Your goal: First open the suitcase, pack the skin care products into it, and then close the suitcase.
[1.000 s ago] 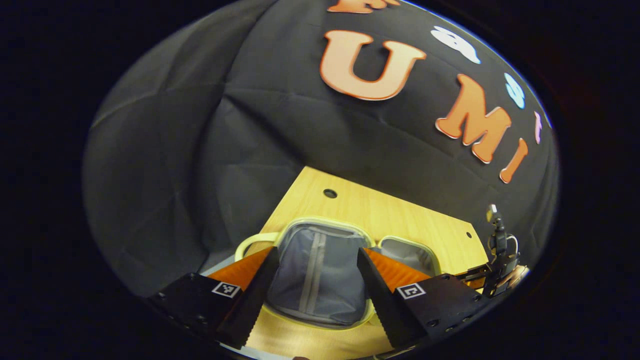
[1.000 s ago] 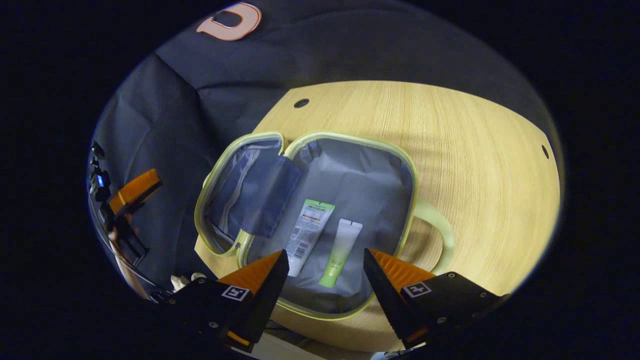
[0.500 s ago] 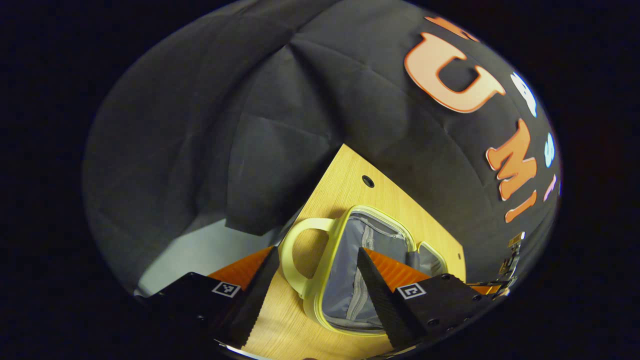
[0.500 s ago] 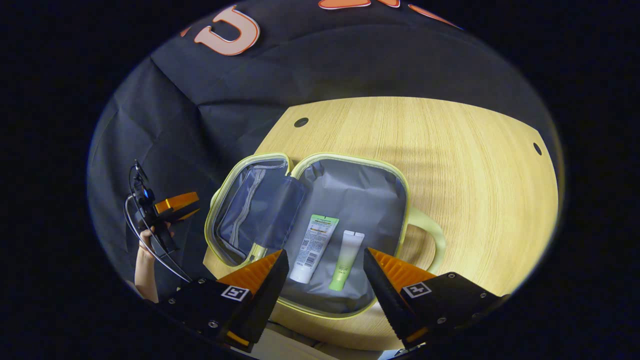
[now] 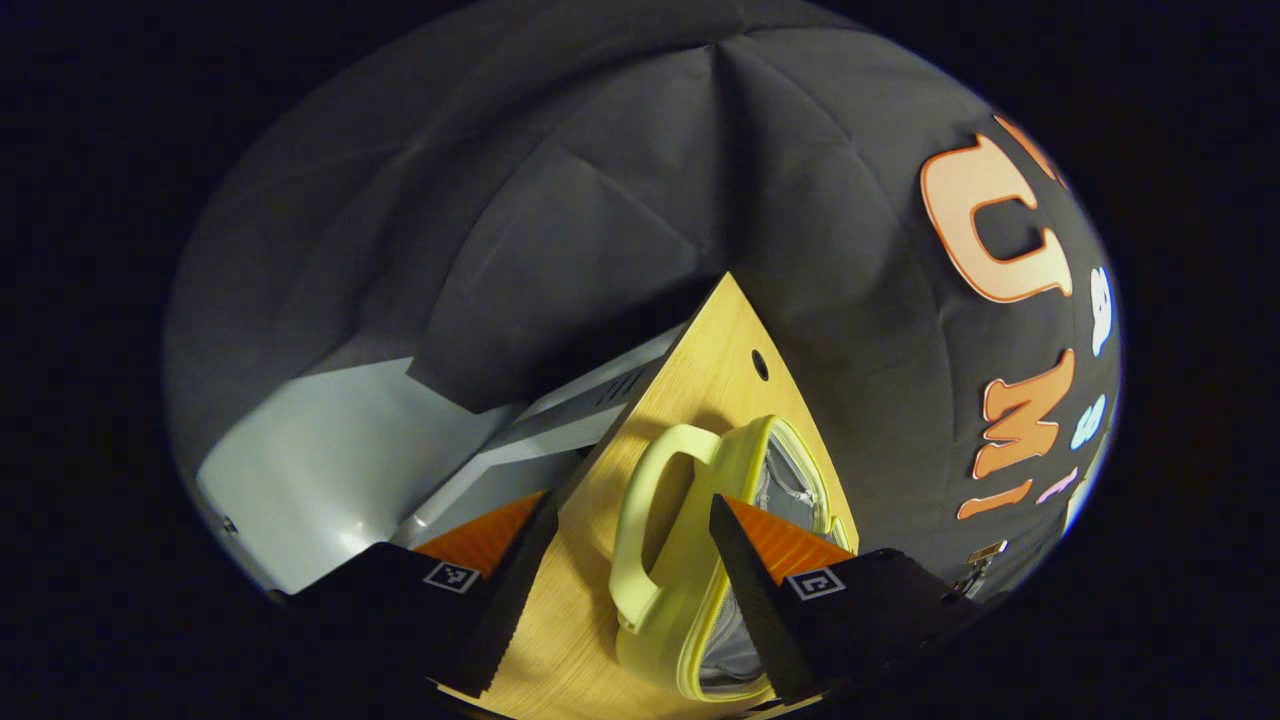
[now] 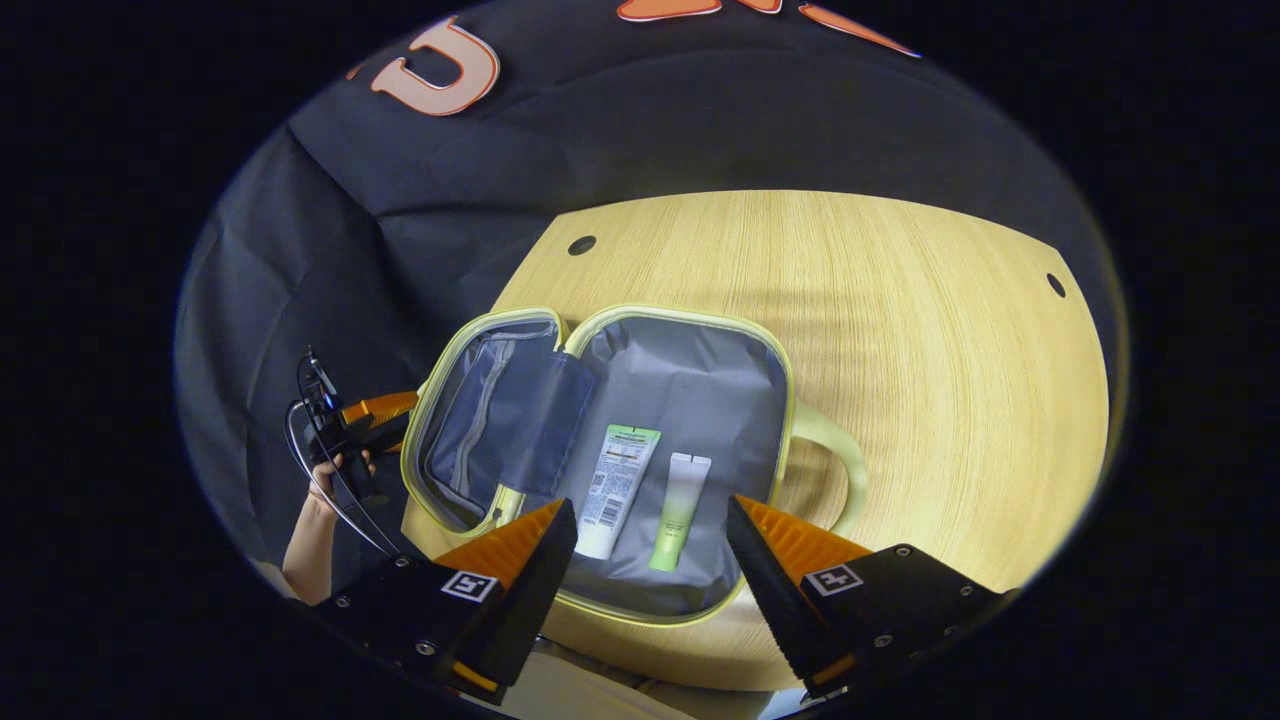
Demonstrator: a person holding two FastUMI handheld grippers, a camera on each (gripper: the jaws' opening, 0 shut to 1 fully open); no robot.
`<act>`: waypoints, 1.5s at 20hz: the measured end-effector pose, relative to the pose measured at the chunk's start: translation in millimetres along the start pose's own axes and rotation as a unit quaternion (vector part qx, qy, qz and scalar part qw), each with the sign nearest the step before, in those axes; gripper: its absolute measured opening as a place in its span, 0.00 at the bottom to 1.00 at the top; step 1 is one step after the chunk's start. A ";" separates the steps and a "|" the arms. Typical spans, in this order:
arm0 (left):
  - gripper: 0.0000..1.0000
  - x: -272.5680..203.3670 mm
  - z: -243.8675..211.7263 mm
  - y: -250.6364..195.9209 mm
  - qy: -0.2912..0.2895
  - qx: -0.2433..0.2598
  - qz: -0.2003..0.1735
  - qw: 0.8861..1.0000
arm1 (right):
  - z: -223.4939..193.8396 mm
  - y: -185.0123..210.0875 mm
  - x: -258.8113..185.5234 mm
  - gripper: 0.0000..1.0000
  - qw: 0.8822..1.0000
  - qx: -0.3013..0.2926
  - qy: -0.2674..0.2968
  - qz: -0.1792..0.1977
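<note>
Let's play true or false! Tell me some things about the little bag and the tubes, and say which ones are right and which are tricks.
1. The suitcase lies open on the table. True.
2. Two tubes lie inside it, a white tube and a green tube. True.
3. The right gripper squeezes the green tube. False: its fingers are apart and hold nothing.
4. The tubes are stacked one on top of the other. False: they lie side by side.
5. The left gripper is open, with the suitcase's handle in front of it. True.
6. The suitcase is zipped shut. False: both halves lie spread flat.
</note>
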State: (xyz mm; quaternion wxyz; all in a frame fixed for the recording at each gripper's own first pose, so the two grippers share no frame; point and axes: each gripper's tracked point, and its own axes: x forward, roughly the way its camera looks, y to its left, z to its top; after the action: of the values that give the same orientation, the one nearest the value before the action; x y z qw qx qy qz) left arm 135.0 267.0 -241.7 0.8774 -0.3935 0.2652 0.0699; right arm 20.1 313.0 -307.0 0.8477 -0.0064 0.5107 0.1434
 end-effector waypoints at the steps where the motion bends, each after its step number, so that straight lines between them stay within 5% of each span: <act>1: 0.69 3.8 2.7 3.7 -0.007 -0.003 0.010 1.000 | -0.5 -1.3 -0.5 0.96 1.000 -0.001 0.000 -0.003; 3: 0.17 2.6 -3.4 0.8 -0.003 -0.012 0.010 1.000 | -0.9 -2.4 -0.6 0.96 1.000 -0.001 0.000 -0.005; 4: 0.20 -2.6 2.8 0.6 -0.006 -0.011 0.016 1.000 | -0.1 -2.5 -1.2 0.96 1.000 0.001 0.000 -0.005; 5: 0.10 2.9 1.5 -2.0 -0.003 -0.003 0.017 1.000 | 0.1 -2.3 -0.8 0.96 1.000 0.003 -0.002 -0.005; 10: 0.12 -20.2 10.9 -30.4 -0.002 0.080 0.075 0.994 | 17.2 -11.2 -7.0 0.96 0.999 0.003 -0.040 -0.020; 15: 0.09 -46.1 26.9 -101.1 -0.018 0.167 0.086 0.982 | 50.0 -31.6 -33.3 0.96 0.992 0.001 -0.110 -0.056; 23: 0.09 -71.2 11.7 -205.1 -0.042 0.292 0.133 0.946 | 99.6 -96.5 -121.4 0.96 0.960 -0.040 -0.244 -0.134; 30: 0.09 -96.1 -50.0 -321.0 -0.060 0.385 0.125 0.912 | 97.8 -151.0 -188.7 0.96 0.940 -0.063 -0.306 -0.139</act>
State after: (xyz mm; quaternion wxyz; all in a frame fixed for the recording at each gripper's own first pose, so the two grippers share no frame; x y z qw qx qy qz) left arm 139.3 20.5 -9.4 0.9593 0.0165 0.2655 0.0948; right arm 59.8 139.0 -117.0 0.9724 -0.0865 0.2108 0.0513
